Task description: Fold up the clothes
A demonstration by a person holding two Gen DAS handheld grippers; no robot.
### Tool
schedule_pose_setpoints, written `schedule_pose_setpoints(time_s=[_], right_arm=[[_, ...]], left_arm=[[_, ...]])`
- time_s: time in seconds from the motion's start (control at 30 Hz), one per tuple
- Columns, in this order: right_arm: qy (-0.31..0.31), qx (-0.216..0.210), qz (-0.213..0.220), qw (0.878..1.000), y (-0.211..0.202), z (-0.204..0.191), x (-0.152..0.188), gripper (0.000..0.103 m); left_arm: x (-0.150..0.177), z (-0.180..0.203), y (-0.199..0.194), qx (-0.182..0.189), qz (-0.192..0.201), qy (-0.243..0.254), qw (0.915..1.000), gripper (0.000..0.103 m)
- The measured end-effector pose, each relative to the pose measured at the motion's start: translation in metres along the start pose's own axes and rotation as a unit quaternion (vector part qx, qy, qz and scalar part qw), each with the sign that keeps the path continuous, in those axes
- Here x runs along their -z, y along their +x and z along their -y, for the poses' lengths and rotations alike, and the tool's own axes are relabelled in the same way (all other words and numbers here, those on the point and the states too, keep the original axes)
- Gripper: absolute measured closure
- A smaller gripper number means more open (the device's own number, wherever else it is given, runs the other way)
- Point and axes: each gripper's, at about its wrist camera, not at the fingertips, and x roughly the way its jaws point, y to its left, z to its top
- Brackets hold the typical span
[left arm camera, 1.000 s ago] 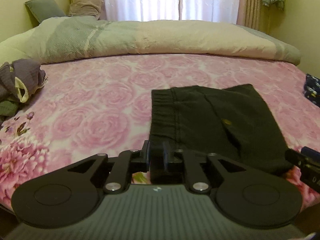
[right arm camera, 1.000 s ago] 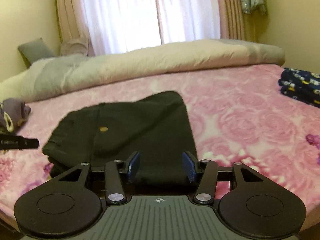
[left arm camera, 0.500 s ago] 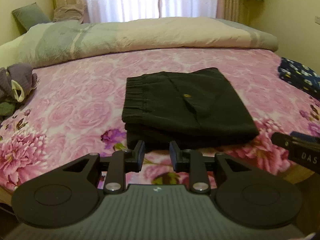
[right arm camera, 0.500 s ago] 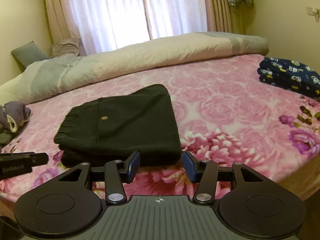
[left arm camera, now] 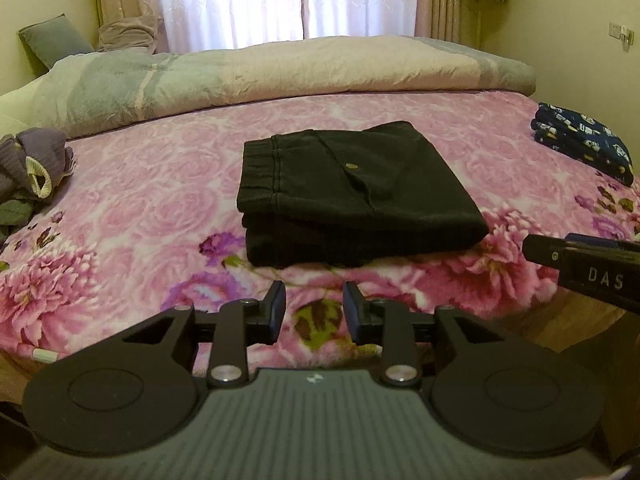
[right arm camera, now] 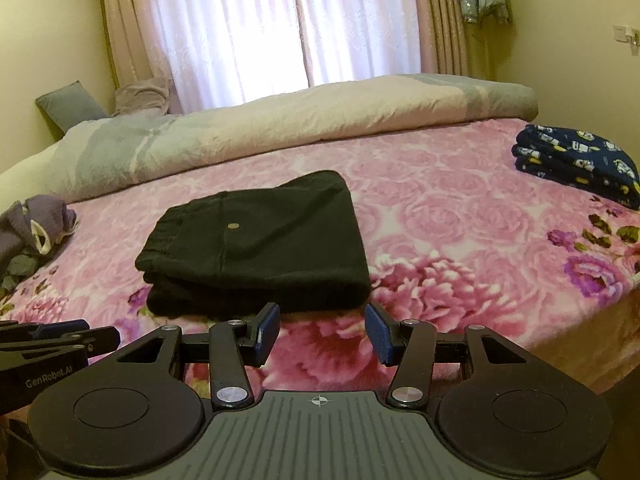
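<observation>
Lying folded on the bed (left arm camera: pixel 132 184): black trousers (left arm camera: pixel 352 196), a neat stack of layers near the front edge of the pink flowered bedspread, elastic waistband toward the left, a small brass button (left arm camera: pixel 352 166) on the top layer. Same stack seen from the right wrist view at (right arm camera: pixel 260 248), button at (right arm camera: pixel 231 225).

Hovering just in front of the stack, over the bed's edge: left hand-held gripper (left arm camera: pixel 315 312), jaws opening, nothing between them, only bedspread showing through the gap. Apart from the trousers, not touching them.

Hanging beside it to the right: right hand-held gripper (right arm camera: pixel 322 330), blue-padded fingers (right arm camera: pixel 267 334) spread, gap empty, tips just short of the stack's front fold. Side of this gripper also poking into the left wrist view at (left arm camera: pixel 588 272).

Resting far back across the bed: a rolled grey and cream duvet (left arm camera: pixel 280 68), with a grey pillow (left arm camera: pixel 54 40) propped against the wall at the left. Heaped at the left edge: crumpled purple clothes (left arm camera: pixel 32 168), unfolded. Stacked at the right edge: a folded navy patterned garment (left arm camera: pixel 580 144), well apart from the trousers. Covering the window behind: sheer white curtains (right arm camera: pixel 280 28).
</observation>
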Motion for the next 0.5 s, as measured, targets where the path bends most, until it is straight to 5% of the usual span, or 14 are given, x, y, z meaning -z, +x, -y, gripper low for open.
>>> schedule_pose_setpoints(time_s=[0.5], right_arm=[[-0.01, 0.001, 0.0, 1.0, 0.0076, -0.0028, -0.0061, 0.052]], left_arm=[[0.0049, -0.0055, 0.0086, 0.016, -0.012, -0.019, 0.9996, 0.075]])
